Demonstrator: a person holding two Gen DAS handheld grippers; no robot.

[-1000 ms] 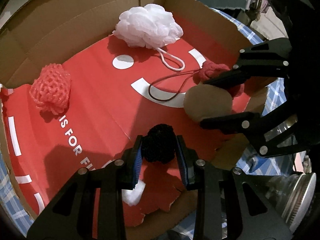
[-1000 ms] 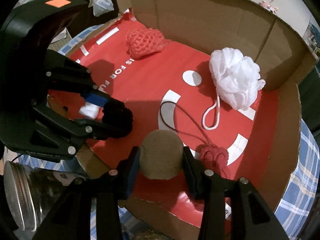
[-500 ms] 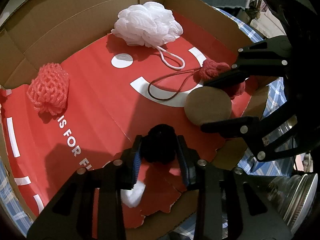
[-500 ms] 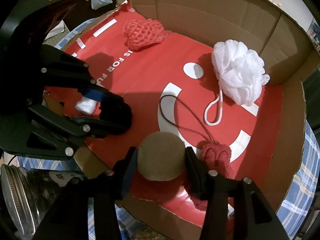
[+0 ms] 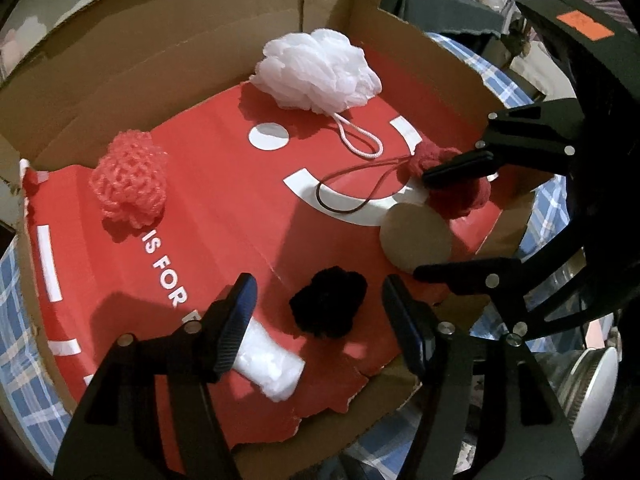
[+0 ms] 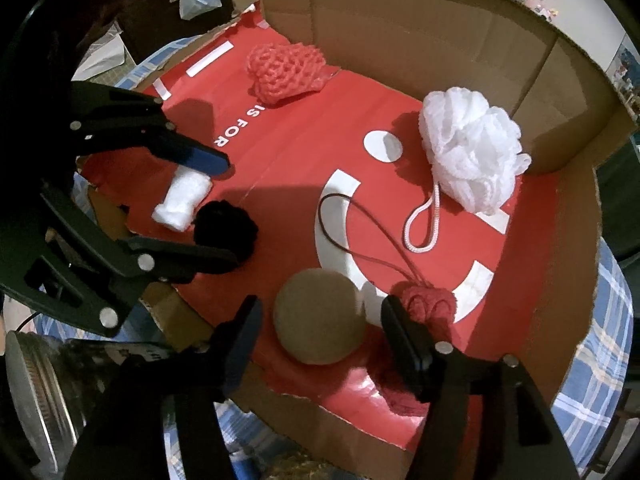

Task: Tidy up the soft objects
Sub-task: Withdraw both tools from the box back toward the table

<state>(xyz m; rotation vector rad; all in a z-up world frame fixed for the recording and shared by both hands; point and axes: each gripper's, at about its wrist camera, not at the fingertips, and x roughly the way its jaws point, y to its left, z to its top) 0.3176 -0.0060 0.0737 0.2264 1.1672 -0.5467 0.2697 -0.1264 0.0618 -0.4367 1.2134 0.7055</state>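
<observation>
At the bottom of my left wrist view the left gripper has its jaws opening, and the black pompom sits loose on the red floor between them, touching neither pad as far as I can see. Just lower left of it lies a white foam roll, its near end hidden behind the left finger. In my right wrist view the right gripper is likewise opening around the tan round sponge, which rests on the floor with a gap at each side; the dark red knitted ball sits right against the outer side of the right-hand finger, partly covered by it, so I cannot tell whether they touch. Its thin dark cord loops away toward the middle of the frame. At the lower left edge a metal-lidded jar is cut off and dim. Farther back, the pink mesh scrubber sits at upper centre and the white bath pouf at the right, near the back wall of the cardboard box, its white loop trailing toward me. Blue plaid cloth shows outside the box.
</observation>
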